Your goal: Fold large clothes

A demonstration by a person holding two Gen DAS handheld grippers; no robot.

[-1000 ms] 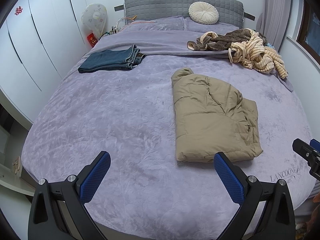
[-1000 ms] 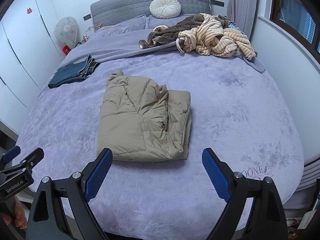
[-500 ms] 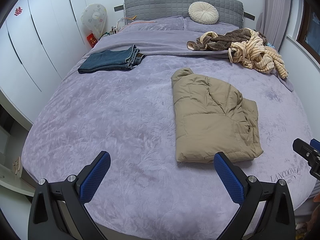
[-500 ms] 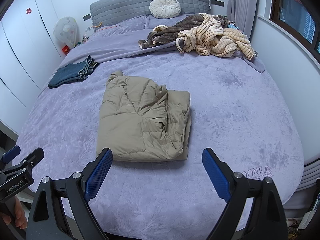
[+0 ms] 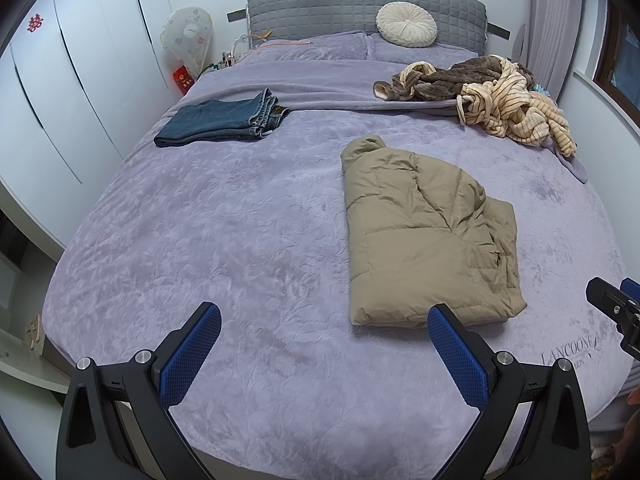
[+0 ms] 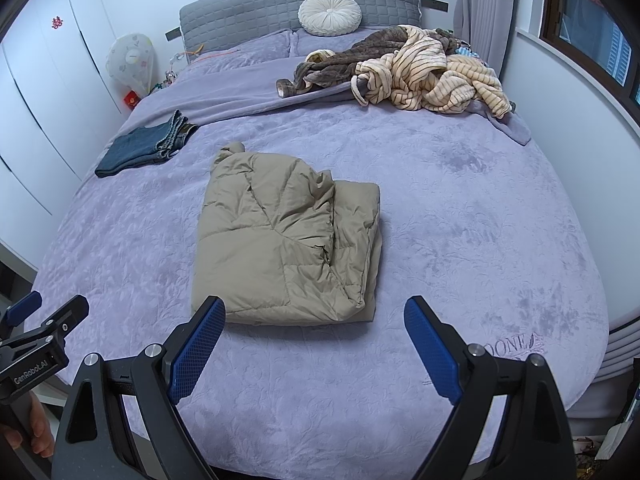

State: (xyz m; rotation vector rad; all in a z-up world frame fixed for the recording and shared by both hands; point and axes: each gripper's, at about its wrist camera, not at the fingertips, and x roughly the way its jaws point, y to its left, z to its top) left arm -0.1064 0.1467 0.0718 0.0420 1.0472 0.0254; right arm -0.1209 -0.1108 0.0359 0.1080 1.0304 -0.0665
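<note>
Nothing has shifted since the earlier frames: we hold both grippers at the foot of the bed [image 5: 248,240] exactly as before, and the clothes lie where they lay.

Our left gripper [image 5: 324,350] hangs above the near edge of the purple bedspread with its blue-padded fingers spread wide and nothing between them. Our right gripper [image 6: 314,344] is likewise wide open and empty, hovering just short of the near hem of the tan puffer jacket [image 6: 288,236]. Neither touches any cloth.

The jacket lies folded into a thick, roughly rectangular bundle in the middle of the bed, its hood end pointing toward the headboard [image 6: 280,4]. In the left wrist view it sits right of centre [image 5: 424,236], and the right finger of our left gripper overlaps its near corner in the picture, though it is not touching it.

A folded pair of blue jeans [image 5: 224,122] rests flat near the left side of the bed, well apart from the jacket. Toward the far right corner a heap of unfolded clothes [image 6: 416,68], striped cream and brown fleece, lies tangled by the pillows. A round cream cushion [image 5: 406,30] leans against the grey headboard.
</note>
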